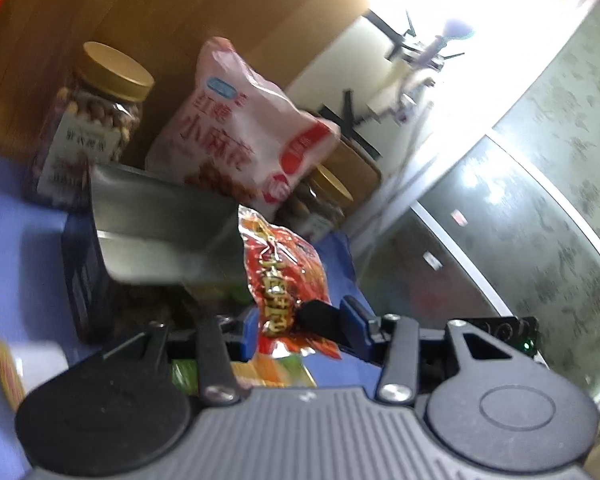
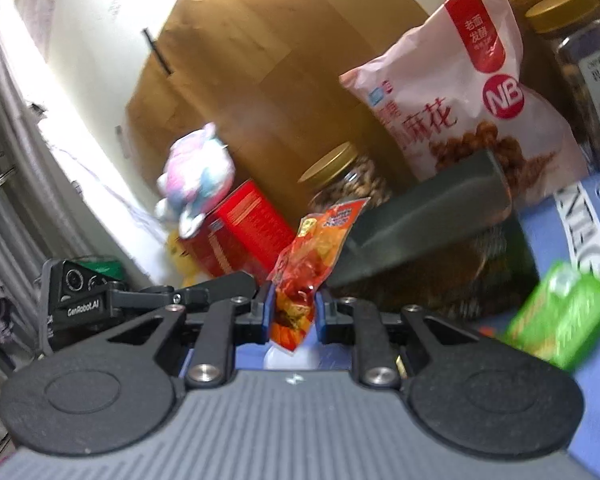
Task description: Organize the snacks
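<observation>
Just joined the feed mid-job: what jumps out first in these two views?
The red snack packet, pinched in the right tongs, fills the middle of the right wrist view. Behind it stands the big pink snack bag against the wooden cabinet, flanked by gold-lidded jars. A green packet lies to the right on the blue cloth.

Beside the one tall pink-and-red plastic snack bag [image 2: 456,92] stand two gold-lidded clear jars [image 2: 350,178], one either side; one small orange-red foil packet [image 2: 314,248], one red cardboard box [image 2: 236,232] and one green pack [image 2: 564,314] lie nearer.
</observation>
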The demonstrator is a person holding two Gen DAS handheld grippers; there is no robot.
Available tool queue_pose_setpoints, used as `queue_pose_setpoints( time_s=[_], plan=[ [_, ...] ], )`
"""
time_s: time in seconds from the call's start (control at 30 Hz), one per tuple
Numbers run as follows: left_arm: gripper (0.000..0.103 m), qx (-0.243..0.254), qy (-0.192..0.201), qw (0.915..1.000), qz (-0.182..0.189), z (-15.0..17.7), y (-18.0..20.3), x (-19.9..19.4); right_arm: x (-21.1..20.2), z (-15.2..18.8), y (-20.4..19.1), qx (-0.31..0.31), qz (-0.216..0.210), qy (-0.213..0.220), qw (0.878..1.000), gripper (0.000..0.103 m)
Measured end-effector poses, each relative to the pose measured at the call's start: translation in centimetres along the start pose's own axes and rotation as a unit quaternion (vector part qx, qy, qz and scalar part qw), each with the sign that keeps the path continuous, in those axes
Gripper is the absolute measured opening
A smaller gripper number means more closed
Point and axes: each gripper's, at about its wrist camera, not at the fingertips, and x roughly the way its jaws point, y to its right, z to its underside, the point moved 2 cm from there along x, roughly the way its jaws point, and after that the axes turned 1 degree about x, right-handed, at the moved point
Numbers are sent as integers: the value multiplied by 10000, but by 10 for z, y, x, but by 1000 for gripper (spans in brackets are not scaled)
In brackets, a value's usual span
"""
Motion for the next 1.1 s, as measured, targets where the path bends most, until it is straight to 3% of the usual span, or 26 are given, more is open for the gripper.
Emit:
queue_pose_setpoints(
  time_s=[0.27,0.37,0.5,0.57,0.6,0.7,0.93,1.1],
  plan=[
    [43,-366,104,9988,-292,-30,-46,37,49,-29,27,-316,676,-86,9972,23],
    [42,-298,155,9985,-426,-32,-49,41,57,-33,27,-450,928,-159,9945,27],
    [44,-128,172,9983,-551,-29,-43,40,57,-31,16,-975,1434,-163,9847,39],
    [47,-85,204,9977,-639,-27,-39,37,53,-28,13,-1174,1563,-125,9806,46],
    [51,-83,216,9974,-683,-25,-37,35,50,-27,10,-1273,1636,-59,9783,46],
    [52,-120,239,9971,-718,-21,-34,28,38,-24,3,-1392,1658,116,9762,46],
    [51,33,294,9977,-607,5,-9,-12,-14,2,-11,-1273,1545,490,9785,46],
    [52,94,270,9982,-534,46,5,-44,-60,37,-1,-795,1862,919,9750,46]
  ],
)
